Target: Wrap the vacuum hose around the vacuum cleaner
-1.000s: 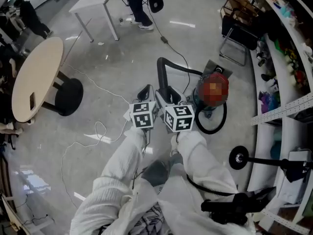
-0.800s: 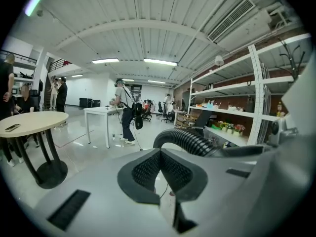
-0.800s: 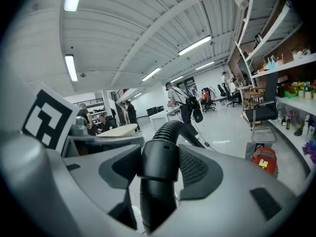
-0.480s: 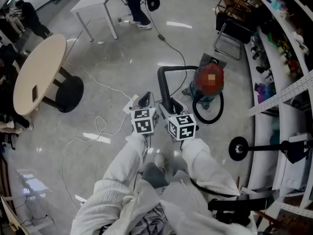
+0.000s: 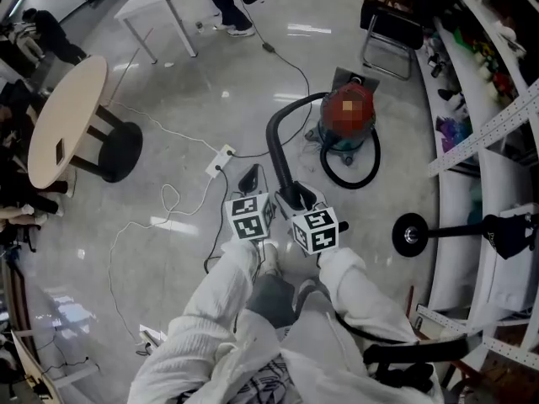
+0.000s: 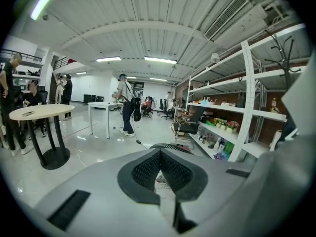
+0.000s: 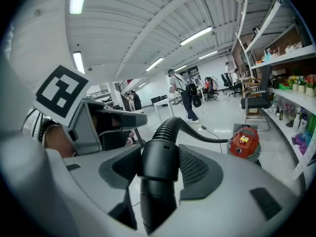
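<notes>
**Hose end gripped as vacuum waits on the floor**

The right gripper (image 7: 159, 154) has its jaws spread wide and pressed on the smooth black end of the hose (image 7: 168, 128), one pad on each side, as the right gripper view shows. From that grip the ribbed hose (image 5: 274, 137) rises, arches over and runs to the red vacuum (image 5: 345, 133), which stands on the grey floor (image 5: 185, 124) well ahead of the person, near the shelves (image 5: 497, 99) at the right. A black loop lies on the floor against the vacuum's near side. The left gripper (image 6: 160, 151) hangs just beside the right one, its jaw tips together with nothing between them. In the head view the left gripper (image 5: 249, 175) touches neither hose nor vacuum. A round table (image 5: 67, 120) stands off to the left.
</notes>
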Demonstrator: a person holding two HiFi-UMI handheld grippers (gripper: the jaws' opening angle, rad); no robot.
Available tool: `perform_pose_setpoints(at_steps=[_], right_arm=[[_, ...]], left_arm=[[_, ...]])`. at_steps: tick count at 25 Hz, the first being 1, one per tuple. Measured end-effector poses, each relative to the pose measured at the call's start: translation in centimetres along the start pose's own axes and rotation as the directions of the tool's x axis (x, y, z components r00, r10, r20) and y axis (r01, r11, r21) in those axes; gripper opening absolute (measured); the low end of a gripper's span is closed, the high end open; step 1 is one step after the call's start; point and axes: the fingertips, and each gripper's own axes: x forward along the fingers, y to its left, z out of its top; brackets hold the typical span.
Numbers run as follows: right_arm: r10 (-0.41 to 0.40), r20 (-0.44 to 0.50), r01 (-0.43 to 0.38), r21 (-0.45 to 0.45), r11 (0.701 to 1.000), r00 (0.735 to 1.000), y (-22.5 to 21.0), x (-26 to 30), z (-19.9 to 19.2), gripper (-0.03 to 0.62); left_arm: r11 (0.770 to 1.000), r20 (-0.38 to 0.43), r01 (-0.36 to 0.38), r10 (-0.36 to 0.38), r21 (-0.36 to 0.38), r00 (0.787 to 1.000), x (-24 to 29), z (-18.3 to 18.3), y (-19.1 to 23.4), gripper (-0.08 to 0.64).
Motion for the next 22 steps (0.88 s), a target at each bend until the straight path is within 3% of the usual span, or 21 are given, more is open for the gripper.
perform_pose_setpoints(at_steps=[9, 15, 18, 22], right_arm=[[0.033, -0.068, -0.033, 0.006, 0.999, 0.997, -2.9, -4.0, -4.6, 0.239], [0.065, -0.098, -0.066, -0.005, 0.998, 0.993, -6.4, -2.0, -7.3, 0.241], [0.080, -0.111, -0.085, -0.041, 0.995, 0.991, -9.6, 0.3, -9.3, 0.241], [0.113, -0.144, -0.126, -0.082, 0.989, 0.983, -14.9, 5.0, -15.6, 0.239]], left_arm=[[0.999, 0.024, 0.009, -0.010, 0.047, 1.000, 1.4, -1.2, -4.8, 0.003], [0.997, 0.021, 0.073, -0.073, 0.013, 0.997, 4.4, -1.3, -6.2, 0.003], [0.996, -0.006, 0.082, -0.082, 0.036, 0.997, 6.9, -4.9, -6.1, 0.003], [0.996, -0.017, 0.091, -0.091, 0.014, 0.996, 11.5, -13.4, -6.2, 0.003]])
